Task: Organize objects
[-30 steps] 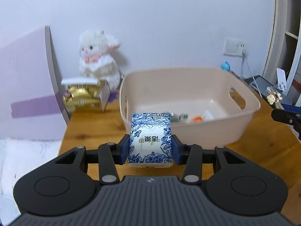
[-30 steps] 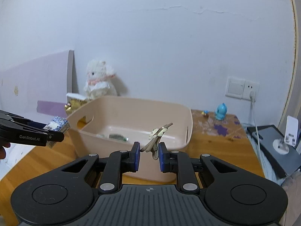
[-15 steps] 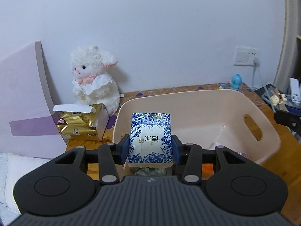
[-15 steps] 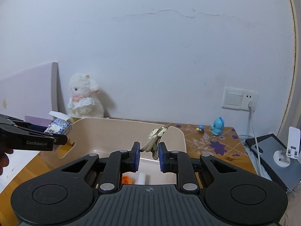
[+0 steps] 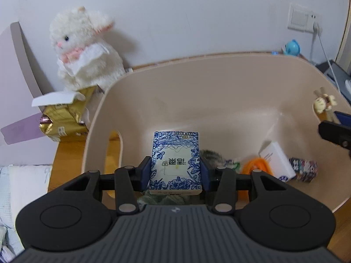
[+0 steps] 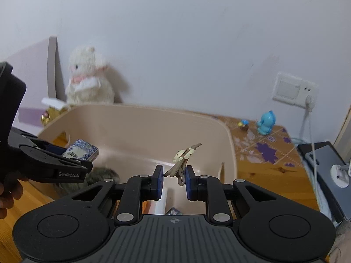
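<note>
I have the blue-and-white tissue pack (image 5: 175,162) pinched flat between the left gripper (image 5: 175,173) pads, held above the inside of the beige bin (image 5: 219,92) near its handle end. The right gripper (image 6: 174,180) is closed on a small cartoon hair clip (image 6: 183,160), also over the bin.

My worry is the clip: it is gripped only by its tail end, so it could pivot or slip out and land on the table (image 6: 263,166) rather than inside.

The bin already holds a white box (image 5: 277,162), an orange item (image 5: 255,167), a patterned cube (image 5: 303,168) and something grey and furry (image 5: 211,154).
</note>
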Demonstrator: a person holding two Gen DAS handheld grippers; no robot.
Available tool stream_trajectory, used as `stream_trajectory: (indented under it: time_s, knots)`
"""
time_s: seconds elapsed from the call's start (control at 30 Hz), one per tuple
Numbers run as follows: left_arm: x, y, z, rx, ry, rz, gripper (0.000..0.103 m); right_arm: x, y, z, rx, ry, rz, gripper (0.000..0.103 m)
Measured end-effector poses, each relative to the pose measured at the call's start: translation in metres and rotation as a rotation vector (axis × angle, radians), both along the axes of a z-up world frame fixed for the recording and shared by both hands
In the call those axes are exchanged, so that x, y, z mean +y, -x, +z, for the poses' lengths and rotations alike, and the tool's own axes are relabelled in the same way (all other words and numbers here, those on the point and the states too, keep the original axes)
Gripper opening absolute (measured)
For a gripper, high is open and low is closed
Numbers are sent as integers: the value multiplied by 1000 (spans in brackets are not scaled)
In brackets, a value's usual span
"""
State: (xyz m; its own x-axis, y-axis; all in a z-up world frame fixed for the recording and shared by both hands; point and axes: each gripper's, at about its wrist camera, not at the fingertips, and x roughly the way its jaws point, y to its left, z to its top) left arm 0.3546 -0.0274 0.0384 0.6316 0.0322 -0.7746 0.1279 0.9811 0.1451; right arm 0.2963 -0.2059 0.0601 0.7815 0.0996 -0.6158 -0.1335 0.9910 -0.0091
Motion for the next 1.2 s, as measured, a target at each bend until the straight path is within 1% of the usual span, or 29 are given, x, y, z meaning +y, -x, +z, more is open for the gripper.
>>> stream_trajectory:
  time_s: [0.17,0.23,0.27,0.3,0.33,0.37,0.4,0.43,0.47,0.5,0.53,0.83,0.97,1.1,1.2]
  knots:
    - [0,-2,-2,32,-3,-6,48,5,-10,-16,74,18,11,19]
    - [-1,0,-1,28,-7,-11,50,5,-11,-19,88,13,8,19]
    - [-1,1,0,30,-10,-13,54,5,-11,-18,87,13,5,31]
    - [-2,2,0,31,-13,-14,66,4,-10,-17,87,6,2,33]
    - [-3,3,2,24,-12,-14,74,5,-9,-16,87,1,3,35]
    - [-3,4,4,18,-10,-16,76,6,-9,-14,84,0,4,39]
    - [-4,5,6,14,-10,-16,82,8,-8,-12,80,1,6,43]
    - [-5,5,7,10,-11,-16,85,9,-7,-11,75,3,9,45]
    - [-5,6,8,6,-11,-16,87,10,-5,-9,70,7,5,55]
    - [-6,7,10,0,-11,-15,88,10,-4,-7,63,11,-3,68]
    - [-6,8,12,-3,-9,-15,88,9,-2,-5,50,12,-9,72]
    - [0,24,30,-49,17,-11,89,-3,17,17,13,-19,-36,72]
    - [3,38,42,-80,54,-9,89,-8,32,28,-21,-25,-48,72]
    - [1,55,51,-117,44,-5,89,-13,51,40,-57,-20,-57,72]
    - [1,69,56,-136,56,6,89,-16,64,46,-70,-25,-59,72]
